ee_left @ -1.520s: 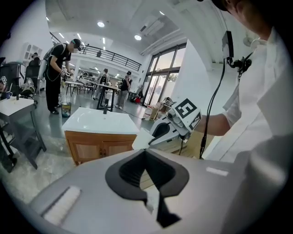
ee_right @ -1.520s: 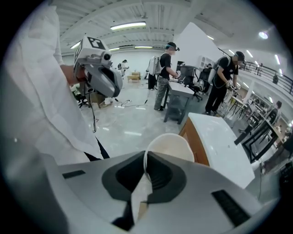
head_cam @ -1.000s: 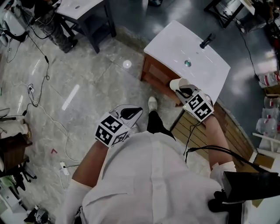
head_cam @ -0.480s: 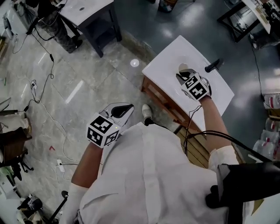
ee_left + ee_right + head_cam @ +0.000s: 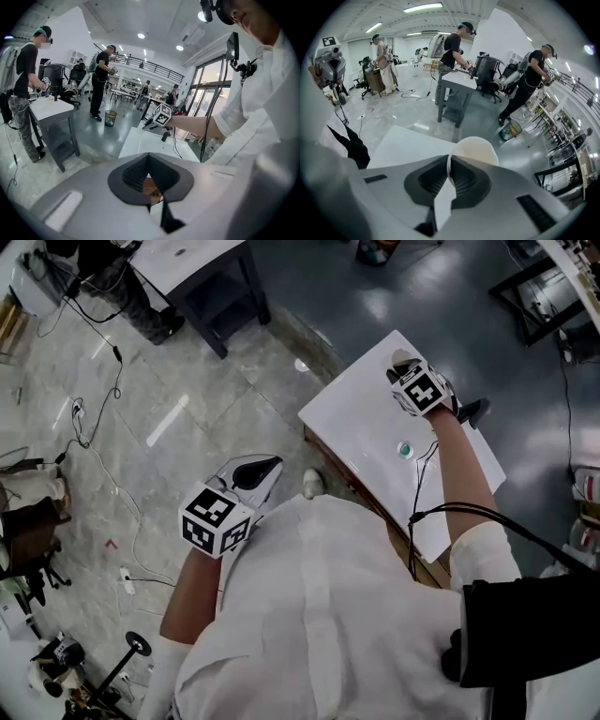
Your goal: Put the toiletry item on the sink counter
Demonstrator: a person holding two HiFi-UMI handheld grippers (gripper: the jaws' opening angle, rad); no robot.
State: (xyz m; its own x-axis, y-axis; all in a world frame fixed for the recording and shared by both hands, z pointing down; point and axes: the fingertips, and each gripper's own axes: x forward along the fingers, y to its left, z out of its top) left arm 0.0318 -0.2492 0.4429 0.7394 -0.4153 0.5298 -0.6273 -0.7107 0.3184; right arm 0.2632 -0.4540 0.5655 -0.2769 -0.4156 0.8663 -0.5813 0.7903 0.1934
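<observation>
A cream cup (image 5: 402, 356) is the toiletry item, and my right gripper (image 5: 406, 369) is shut on its rim. It hangs over the far left corner of the white sink counter (image 5: 354, 416). In the right gripper view the cup (image 5: 476, 149) juts out beyond the jaws of that gripper (image 5: 449, 171), with the counter (image 5: 407, 148) below. My left gripper (image 5: 260, 472) stays shut and empty near my torso, off the counter's left side. The left gripper view shows its tips (image 5: 149, 165) closed and the counter (image 5: 140, 143) ahead.
A black faucet (image 5: 474, 412) and a drain (image 5: 405, 450) sit in the counter. A dark table (image 5: 192, 268) stands at the back left. Cables (image 5: 89, 427) lie on the floor. Several people (image 5: 452, 51) work at tables farther off.
My right gripper has carried the cup from the counter's near edge, across the basin, to its far corner. The left gripper has barely moved.
</observation>
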